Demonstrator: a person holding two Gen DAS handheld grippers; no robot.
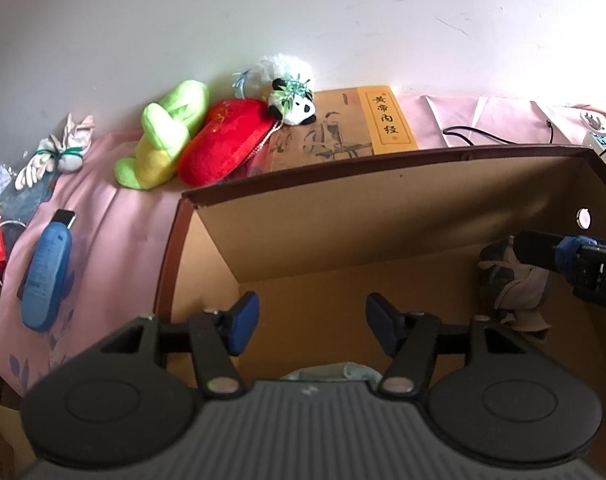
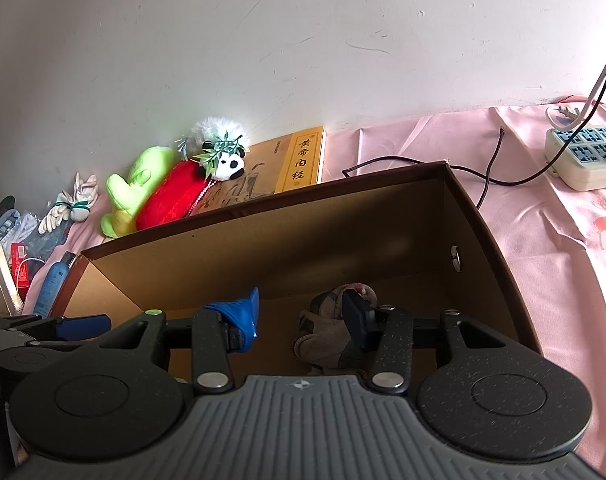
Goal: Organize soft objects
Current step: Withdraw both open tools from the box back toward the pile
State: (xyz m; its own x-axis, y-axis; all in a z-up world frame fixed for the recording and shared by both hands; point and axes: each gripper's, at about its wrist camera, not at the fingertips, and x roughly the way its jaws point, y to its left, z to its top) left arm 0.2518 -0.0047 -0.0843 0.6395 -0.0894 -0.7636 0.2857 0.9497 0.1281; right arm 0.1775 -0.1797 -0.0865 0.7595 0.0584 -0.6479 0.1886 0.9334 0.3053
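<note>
A brown cardboard box (image 1: 383, 168) (image 2: 343, 192) stands open on the pink cloth. My left gripper (image 1: 313, 326) is open and empty inside the box; a pale green soft thing (image 1: 327, 372) lies just under it. My right gripper (image 2: 303, 320) is open inside the box, over a grey-beige soft toy (image 2: 327, 332) (image 1: 515, 280) on the box floor. Behind the box by the wall lie a green plush (image 1: 163, 136) (image 2: 135, 188), a red plush (image 1: 223, 140) (image 2: 171, 196) and a small panda plush (image 1: 295, 104) (image 2: 227, 162).
A yellow book (image 1: 363, 124) (image 2: 287, 168) lies behind the box. A blue tube (image 1: 47, 268) (image 2: 53, 284) and clutter lie at the left. White knotted gloves (image 1: 59, 152) lie by the wall. A power strip (image 2: 583, 156) and black cable (image 2: 487, 172) are at the right.
</note>
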